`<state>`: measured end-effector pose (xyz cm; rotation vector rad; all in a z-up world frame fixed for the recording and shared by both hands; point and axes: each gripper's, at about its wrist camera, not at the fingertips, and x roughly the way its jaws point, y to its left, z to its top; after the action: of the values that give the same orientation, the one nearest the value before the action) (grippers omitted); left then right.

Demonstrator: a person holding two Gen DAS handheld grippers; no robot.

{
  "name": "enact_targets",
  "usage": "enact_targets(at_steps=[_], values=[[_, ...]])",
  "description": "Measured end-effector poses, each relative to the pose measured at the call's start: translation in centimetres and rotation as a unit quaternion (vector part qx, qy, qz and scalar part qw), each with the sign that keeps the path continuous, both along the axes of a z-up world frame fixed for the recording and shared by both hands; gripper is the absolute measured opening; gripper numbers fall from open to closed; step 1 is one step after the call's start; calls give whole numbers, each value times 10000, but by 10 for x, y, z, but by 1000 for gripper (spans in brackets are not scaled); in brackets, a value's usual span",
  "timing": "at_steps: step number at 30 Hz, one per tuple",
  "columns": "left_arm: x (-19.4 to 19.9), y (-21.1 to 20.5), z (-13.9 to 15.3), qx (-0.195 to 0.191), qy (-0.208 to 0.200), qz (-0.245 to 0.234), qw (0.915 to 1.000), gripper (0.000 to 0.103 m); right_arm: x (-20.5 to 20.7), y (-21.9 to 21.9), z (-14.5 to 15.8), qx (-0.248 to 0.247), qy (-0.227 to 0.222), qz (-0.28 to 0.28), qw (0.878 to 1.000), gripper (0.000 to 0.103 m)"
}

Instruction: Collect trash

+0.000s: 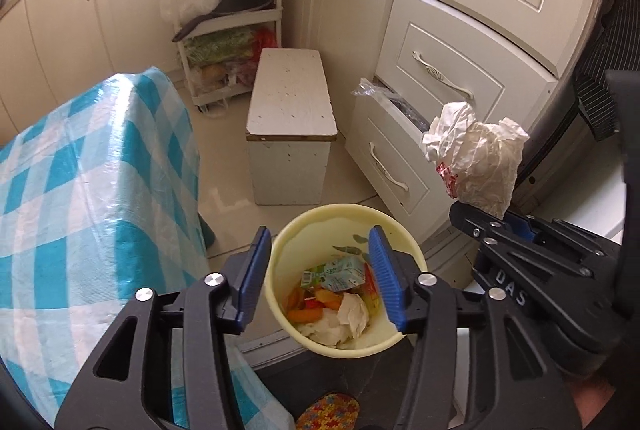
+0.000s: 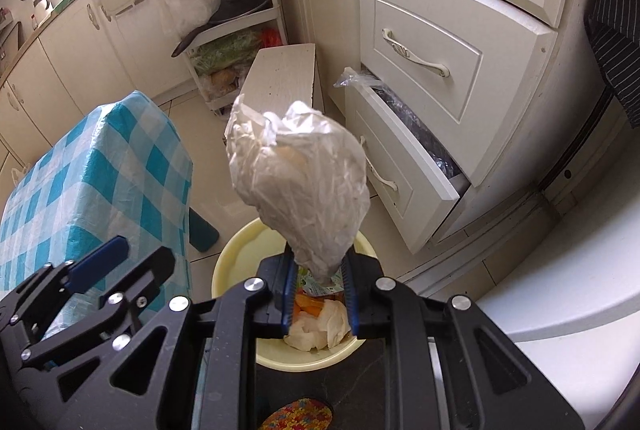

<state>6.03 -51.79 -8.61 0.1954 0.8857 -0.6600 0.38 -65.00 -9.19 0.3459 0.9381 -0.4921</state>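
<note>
Cream kitchen drawers behind — left hand-held gripper (image 1: 320, 278) spread empty over the yellow bin (image 1: 280, 250) of scraps; right hand-held gripper (image 2: 318, 280) pinching a crumpled plastic bag (image 2: 300, 182) above it.

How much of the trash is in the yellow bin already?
Some is in: the yellow bin already holds a small carton, tissue and orange scraps. The left tongs are open and empty above it. The right tongs pinch a crumpled plastic bag, not dropped in yet.
</note>
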Motion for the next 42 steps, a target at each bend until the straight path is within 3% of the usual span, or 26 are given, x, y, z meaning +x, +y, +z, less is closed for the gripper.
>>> enact_targets(at_steps=[5, 8, 21, 42], values=[[-7, 30, 19, -104, -271, 244, 9993, 68, 2, 2, -1, -24, 39, 4, 10000, 21], [-9, 55, 29, -192, -324, 422, 9984, 72, 5, 5, -3, -52, 99, 48, 9999, 21], [-3, 130, 55, -360, -371, 915, 9945, 75, 18, 22, -8, -205, 350, 226, 9989, 21], [-6, 146, 65, -444, -361, 999, 9934, 76, 25, 30, -16, -151, 525, 287, 9981, 21]])
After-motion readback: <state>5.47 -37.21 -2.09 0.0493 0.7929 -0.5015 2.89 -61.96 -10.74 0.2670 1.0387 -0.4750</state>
